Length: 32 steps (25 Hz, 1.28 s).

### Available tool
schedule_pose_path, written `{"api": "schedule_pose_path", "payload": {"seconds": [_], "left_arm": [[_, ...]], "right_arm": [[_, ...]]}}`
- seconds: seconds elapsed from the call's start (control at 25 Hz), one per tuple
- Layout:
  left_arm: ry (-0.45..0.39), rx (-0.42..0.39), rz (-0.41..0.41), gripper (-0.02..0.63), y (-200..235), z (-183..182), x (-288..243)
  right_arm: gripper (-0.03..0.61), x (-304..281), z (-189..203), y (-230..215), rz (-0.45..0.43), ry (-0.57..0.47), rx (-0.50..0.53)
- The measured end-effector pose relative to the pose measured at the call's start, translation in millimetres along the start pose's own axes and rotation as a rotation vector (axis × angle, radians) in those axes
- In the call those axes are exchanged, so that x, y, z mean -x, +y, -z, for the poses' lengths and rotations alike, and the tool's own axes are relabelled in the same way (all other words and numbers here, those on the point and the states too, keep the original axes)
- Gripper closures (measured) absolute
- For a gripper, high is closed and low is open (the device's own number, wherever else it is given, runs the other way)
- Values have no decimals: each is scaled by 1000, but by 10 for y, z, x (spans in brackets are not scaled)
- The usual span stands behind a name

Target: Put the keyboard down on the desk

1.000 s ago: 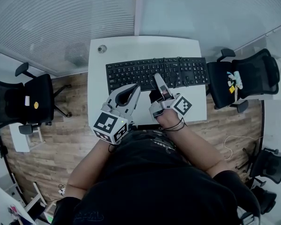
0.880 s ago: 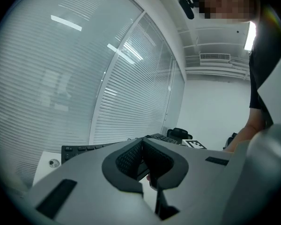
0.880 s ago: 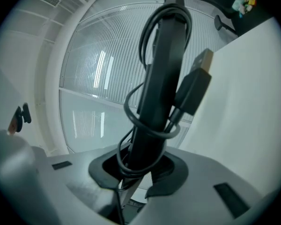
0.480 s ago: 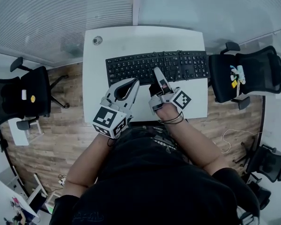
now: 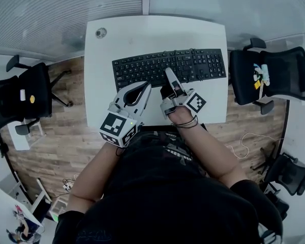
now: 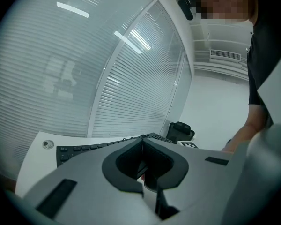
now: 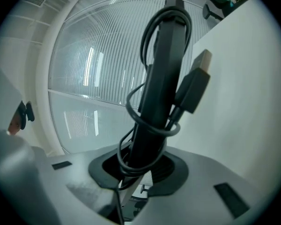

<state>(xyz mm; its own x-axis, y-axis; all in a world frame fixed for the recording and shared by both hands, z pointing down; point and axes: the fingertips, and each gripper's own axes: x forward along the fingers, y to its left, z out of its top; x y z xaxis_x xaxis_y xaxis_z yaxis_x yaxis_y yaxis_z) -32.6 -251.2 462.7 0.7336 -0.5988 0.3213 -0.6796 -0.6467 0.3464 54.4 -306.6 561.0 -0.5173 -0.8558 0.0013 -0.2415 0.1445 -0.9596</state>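
Keyboard (image 5: 142, 70) near edge pinched in right gripper (image 5: 169, 76), cable (image 7: 131, 108) looped round

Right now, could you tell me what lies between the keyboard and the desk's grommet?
Only bare desk between keyboard and grommet, in the head view.

forearms reach forward; grey plastic left gripper (image 5: 146, 87) has its jaws together (empty), grey plastic right gripper (image 5: 169, 76) clamps the black keyboard (image 5: 142, 67) by its edge.
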Motion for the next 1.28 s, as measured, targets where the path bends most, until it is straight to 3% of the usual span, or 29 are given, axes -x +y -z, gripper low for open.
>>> {"api": "schedule_pose_path", "payload": {"seconds": [0.4,0.68,0.84,1.04,1.28], "left_arm": [[29,30,4,595,28,172,-108],[50,42,-2,595,27,235,-153],[64,53,-4,595,33,295,-224],[77,61,-8,595,34,347,-288],[82,63,0,595,20,377,-323]], "right_arm": [[472,95,121,-522,80,40,-28],[472,195,190,-895,192,56,-53],[472,232,246,-1059,274,51,-101],[472,190,310,-1165,279,24,-200],[472,256,338,-1349,345,21,-209]]}}
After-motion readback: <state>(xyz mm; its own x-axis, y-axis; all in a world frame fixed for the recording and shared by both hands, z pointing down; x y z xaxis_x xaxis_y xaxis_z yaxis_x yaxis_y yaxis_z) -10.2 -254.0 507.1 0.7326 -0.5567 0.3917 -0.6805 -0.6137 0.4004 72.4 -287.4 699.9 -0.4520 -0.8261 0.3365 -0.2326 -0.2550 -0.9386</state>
